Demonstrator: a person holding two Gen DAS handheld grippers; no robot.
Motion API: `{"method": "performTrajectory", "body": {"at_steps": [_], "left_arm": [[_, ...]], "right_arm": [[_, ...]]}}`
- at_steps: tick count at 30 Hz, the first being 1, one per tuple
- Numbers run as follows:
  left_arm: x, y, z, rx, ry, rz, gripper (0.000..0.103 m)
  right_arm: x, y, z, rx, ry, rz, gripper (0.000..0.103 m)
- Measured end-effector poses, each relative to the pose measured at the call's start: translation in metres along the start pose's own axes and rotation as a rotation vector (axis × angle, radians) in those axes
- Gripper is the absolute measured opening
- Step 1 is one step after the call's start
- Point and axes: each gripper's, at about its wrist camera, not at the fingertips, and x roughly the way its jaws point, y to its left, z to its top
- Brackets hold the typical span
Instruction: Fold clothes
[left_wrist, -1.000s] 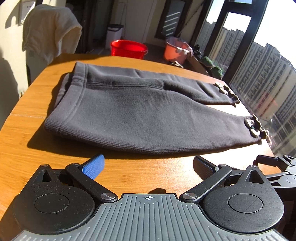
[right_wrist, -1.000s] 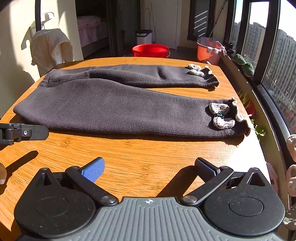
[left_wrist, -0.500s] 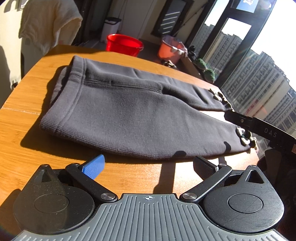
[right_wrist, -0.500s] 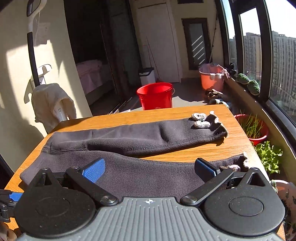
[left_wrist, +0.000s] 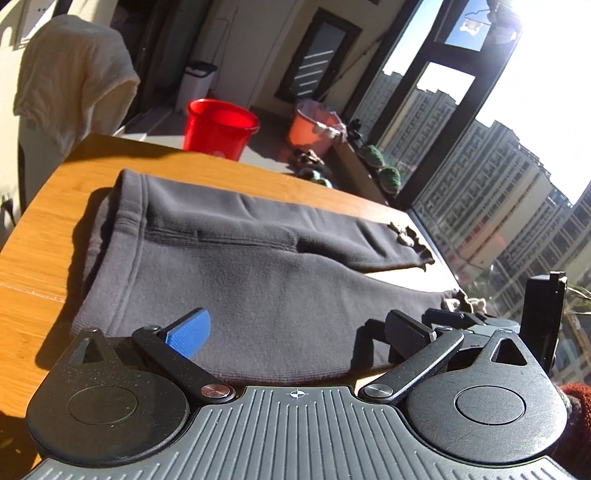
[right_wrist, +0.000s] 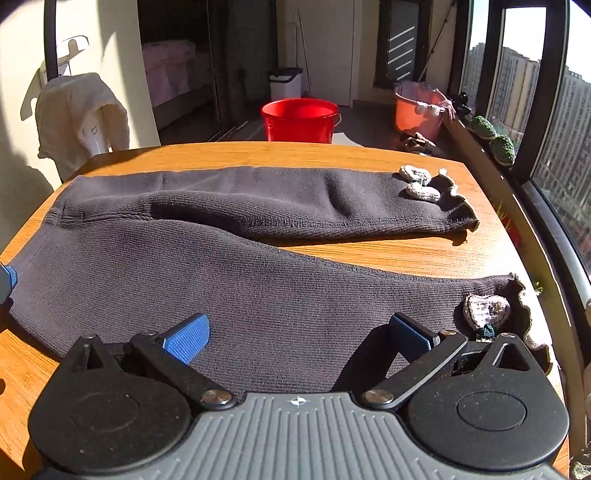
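The dark grey pants (right_wrist: 258, 295) lie flat on the wooden table (right_wrist: 369, 155), legs spread in a V. The near leg sits right in front of the right gripper (right_wrist: 297, 334), whose fingers are wide apart and hold nothing. The left gripper (left_wrist: 297, 332) is spread wide too, just before the waistband (left_wrist: 122, 258). A good fold probably means each gripper pinches only the near edge, then both lift together over the far leg (right_wrist: 295, 199).
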Motion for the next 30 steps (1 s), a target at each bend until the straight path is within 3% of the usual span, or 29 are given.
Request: {"method": "performTrajectory", "body": {"at_steps": [4, 12, 16, 23, 30], "left_arm": [[0.027, 0.023, 0.005, -0.082, 0.089, 0.029, 0.103], [0.028, 0.038, 0.007, -0.133, 0.071, -0.043, 0.103], [0.03, 0.044, 0.008, -0.149, 0.072, -0.073, 0.103], [0.031, 0.037, 0.002, -0.075, 0.054, -0.057, 0.103], [0.034, 0.023, -0.005, 0.068, 0.051, -0.004, 0.103]], "right_arm": [[-0.003, 0.004, -0.002, 0.043, 0.007, -0.042, 0.103], [0.003, 0.011, 0.017, 0.122, 0.151, -0.105, 0.103], [0.003, 0.011, 0.016, 0.118, 0.147, -0.103, 0.103], [0.003, 0.016, 0.014, 0.117, 0.124, -0.109, 0.103], [0.001, 0.013, 0.01, 0.103, 0.103, -0.099, 0.103]]}}
